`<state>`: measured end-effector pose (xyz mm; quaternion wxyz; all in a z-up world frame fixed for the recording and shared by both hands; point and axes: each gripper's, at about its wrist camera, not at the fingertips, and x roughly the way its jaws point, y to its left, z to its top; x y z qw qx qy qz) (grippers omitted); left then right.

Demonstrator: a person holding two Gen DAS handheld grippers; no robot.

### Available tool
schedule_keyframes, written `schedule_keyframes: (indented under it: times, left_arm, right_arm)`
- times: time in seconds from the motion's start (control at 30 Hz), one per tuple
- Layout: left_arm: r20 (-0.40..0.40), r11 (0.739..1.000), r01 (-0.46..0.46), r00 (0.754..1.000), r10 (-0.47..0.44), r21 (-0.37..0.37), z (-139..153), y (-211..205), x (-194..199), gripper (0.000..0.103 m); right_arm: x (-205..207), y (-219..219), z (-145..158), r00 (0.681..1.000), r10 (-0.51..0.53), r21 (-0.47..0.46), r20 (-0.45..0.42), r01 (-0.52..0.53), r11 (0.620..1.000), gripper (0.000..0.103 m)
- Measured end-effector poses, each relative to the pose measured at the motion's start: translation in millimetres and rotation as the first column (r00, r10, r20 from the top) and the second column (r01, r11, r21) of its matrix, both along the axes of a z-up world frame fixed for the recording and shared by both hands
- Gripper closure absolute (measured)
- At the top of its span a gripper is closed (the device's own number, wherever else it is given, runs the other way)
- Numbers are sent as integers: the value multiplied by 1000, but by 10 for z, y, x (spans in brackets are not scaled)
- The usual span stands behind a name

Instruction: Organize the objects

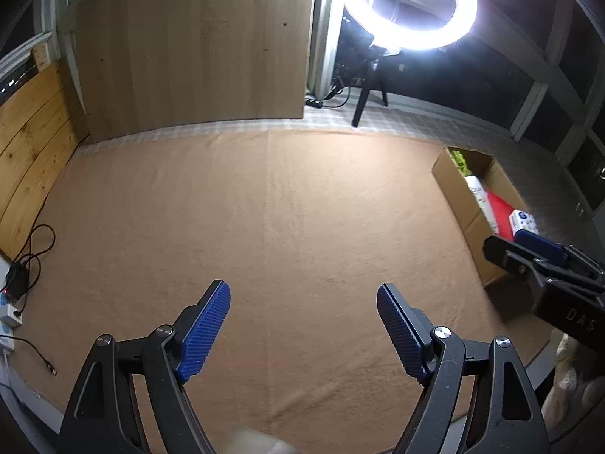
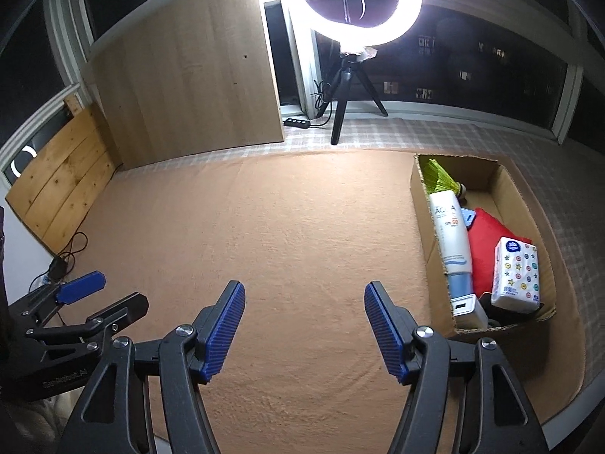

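A cardboard box (image 2: 506,185) stands at the right on the tan cloth (image 2: 287,227). It holds a green shuttlecock (image 2: 438,178), a white sunscreen tube (image 2: 450,234), a red pouch (image 2: 484,242), a tissue pack (image 2: 516,274) and a white power bank (image 2: 469,310). My right gripper (image 2: 304,293) is open and empty above the cloth, left of the box. My left gripper (image 1: 302,295) is open and empty over the bare cloth (image 1: 264,227). The box (image 1: 450,185) shows at the right in the left wrist view, behind the right gripper's fingers (image 1: 537,246).
A ring light on a tripod (image 2: 357,7) stands at the back with a power strip (image 2: 298,123). A wooden panel (image 2: 189,68) and plank board (image 2: 60,189) line the back left. Cables and plugs (image 1: 19,276) lie at the left edge.
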<state>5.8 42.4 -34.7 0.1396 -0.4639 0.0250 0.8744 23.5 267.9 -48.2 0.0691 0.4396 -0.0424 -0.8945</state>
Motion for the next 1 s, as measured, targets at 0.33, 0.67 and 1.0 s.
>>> schedule_keyframes:
  times: [0.33,0.67,1.0]
  left_arm:
    - [-4,999,-35,999,35,-13,-37,-231,-53,20]
    - [-5,999,-36,999,36,-12,-14,-286,-108,20]
    - [2,999,-40,999,41,-9,-39,-291,-100,20]
  right_arm:
    - [14,-179,-40,1000,20,24,-6,-20,1000,41]
    - [21,-258,-84,1000,27,31,4,-27,999,41]
    - [14,-252,-127,999,23,22,23,-23,999,41]
